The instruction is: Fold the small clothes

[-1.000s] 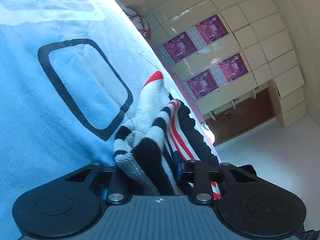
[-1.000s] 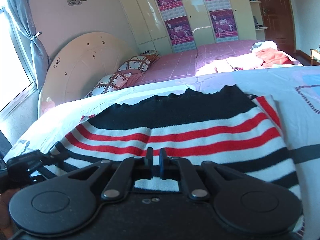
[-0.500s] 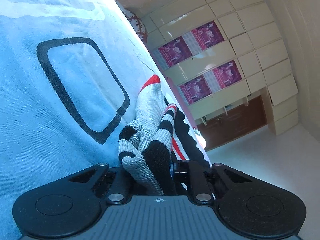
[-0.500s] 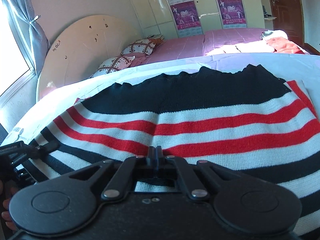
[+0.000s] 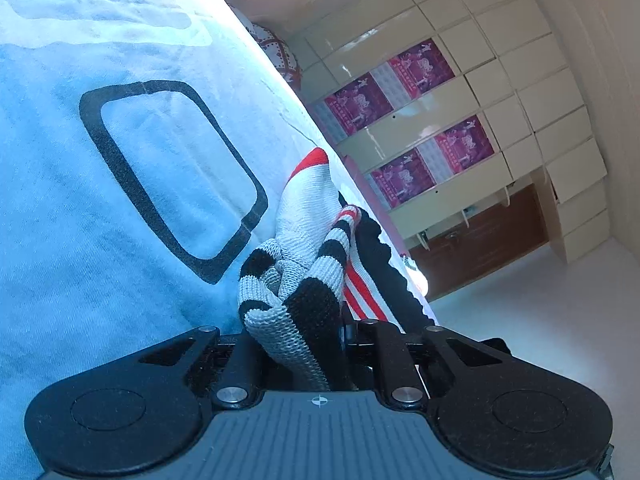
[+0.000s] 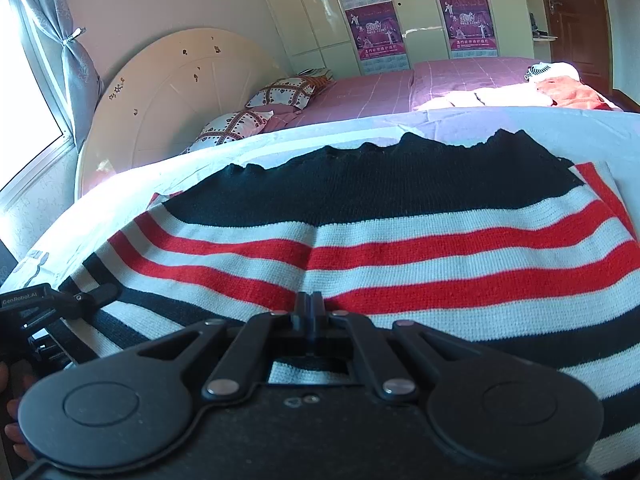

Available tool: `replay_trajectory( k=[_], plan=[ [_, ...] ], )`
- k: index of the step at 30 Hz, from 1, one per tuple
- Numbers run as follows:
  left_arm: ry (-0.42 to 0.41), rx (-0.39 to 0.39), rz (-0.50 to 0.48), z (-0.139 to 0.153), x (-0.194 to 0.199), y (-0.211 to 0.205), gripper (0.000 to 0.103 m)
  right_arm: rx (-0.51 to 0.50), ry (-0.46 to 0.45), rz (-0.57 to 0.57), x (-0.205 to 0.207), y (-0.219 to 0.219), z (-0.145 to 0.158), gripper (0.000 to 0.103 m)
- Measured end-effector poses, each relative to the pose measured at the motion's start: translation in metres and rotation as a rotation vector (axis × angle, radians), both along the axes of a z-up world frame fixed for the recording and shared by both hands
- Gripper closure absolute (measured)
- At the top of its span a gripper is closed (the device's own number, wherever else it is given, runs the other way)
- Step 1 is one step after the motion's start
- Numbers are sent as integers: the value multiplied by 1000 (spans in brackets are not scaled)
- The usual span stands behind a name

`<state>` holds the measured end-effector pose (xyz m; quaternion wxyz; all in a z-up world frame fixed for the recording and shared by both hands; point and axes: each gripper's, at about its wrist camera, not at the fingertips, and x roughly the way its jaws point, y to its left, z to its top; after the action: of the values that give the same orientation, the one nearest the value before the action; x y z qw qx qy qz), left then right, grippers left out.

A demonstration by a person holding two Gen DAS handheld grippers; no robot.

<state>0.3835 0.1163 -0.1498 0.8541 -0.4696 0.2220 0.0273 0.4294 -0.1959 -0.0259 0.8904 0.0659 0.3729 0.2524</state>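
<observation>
The left gripper (image 5: pixel 298 340) clamps a bunched edge of the striped sweater (image 6: pixel 400 240), which lies spread on the pale blue sheet (image 5: pixel 100 240) ahead of the right gripper (image 6: pixel 310 312), whose jaws are closed, its tips on the knit

The right gripper (image 6: pixel 310 312) is now sitting lower and nearer the striped sweater (image 6: pixel 400 248), with its jaws shut tight together. The left gripper (image 5: pixel 296 336) is squeezing its bunch of sweater tighter than a moment before.
</observation>
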Motion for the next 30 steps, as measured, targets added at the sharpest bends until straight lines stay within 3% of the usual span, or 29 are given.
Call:
replay_trajectory(
  k=[8, 16, 19, 20, 24, 26, 27, 28, 29, 30],
  plan=[
    [-123, 83, -84, 52, -1, -10, 88, 2, -13, 0, -1, 0, -2, 103],
    [-221, 253, -322, 134, 34, -70, 88, 54, 0, -16, 0, -6, -5, 103],
    [-206, 343, -450, 153, 53, -109, 88, 173, 39, -92, -3, -35, 3, 102],
    [-199, 379, -490, 156, 59, -124, 88, 231, 30, -153, -9, -56, 6, 96],
    [-154, 455, -677, 143, 75, -196, 88, 326, -10, -384, -44, -140, 15, 95],
    [-71, 486, -792, 120, 84, -235, 88, 351, 5, -471, -60, -178, 15, 92],
    [-10, 521, -856, 106, 87, -256, 88, 365, 20, -507, -67, -195, 14, 83],
    [-15, 611, -874, 97, 80, -274, 84, 382, 31, -543, -73, -209, 14, 77],
    [-56, 668, -870, 99, 71, -281, 67, 408, 38, -587, -81, -225, 13, 70],
    [-77, 654, -886, 106, 64, -282, 54, 432, 39, -613, -87, -237, 14, 62]
  ],
)
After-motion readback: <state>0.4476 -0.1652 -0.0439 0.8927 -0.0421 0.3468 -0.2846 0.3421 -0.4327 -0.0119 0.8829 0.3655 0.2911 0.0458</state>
